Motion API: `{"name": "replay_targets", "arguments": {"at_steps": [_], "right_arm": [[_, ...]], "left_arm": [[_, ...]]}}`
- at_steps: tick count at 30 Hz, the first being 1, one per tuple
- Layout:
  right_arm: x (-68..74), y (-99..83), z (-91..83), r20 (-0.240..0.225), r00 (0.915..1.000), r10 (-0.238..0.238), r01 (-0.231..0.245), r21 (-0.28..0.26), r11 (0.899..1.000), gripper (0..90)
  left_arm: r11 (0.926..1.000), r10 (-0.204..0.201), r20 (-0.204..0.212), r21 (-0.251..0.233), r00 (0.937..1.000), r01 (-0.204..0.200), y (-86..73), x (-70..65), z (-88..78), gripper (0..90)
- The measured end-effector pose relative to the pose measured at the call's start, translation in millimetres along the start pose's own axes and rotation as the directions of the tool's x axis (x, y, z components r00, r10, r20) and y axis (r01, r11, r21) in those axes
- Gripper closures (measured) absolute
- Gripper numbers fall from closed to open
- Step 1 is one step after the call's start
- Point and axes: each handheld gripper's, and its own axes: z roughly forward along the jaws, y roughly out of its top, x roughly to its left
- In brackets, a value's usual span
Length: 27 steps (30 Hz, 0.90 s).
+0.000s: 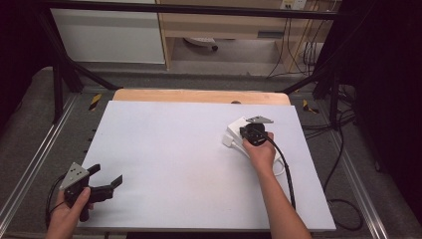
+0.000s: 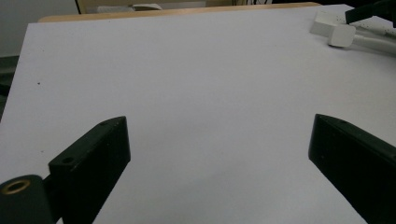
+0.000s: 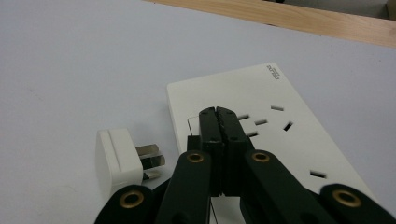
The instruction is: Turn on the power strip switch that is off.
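Observation:
A white power strip lies flat on the white board, near its far right. A white plug lies on its side just left of the strip, its metal prongs pointing at the strip's edge. My right gripper is shut, with its joined tips down on the strip's top face beside the socket holes. Nothing is between the jaws. From above, the right gripper covers part of the strip. My left gripper hovers wide open over the board's near left corner and holds nothing. From the left gripper, the strip and plug are far off.
The white board lies on a wooden table whose far edge shows. The strip's white cord runs back beside my right forearm. Metal rails and black cables flank the table.

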Motion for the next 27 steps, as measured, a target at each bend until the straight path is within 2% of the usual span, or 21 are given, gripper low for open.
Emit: {"name": "replay_targets", "arguments": {"at_steps": [19, 27], "right_arm": [[-6.6, -2.6, -1.7, 0.006, 0.9993, 0.038, -0.038, 0.01, 0.999, 90.0], [-4.3, -0.4, -2.5, 0.001, 0.9996, 0.029, -0.029, 0.0, 1.0, 90.0]], "left_arm": [[1.0, 0.0, -0.001, 0.001, 1.0, 0.0, -0.1, 0.1, 0.1, 5.5], [1.0, 0.001, -0.002, 0.001, 1.0, -0.001, -0.1, 0.5, 0.1, 5.5]]}}
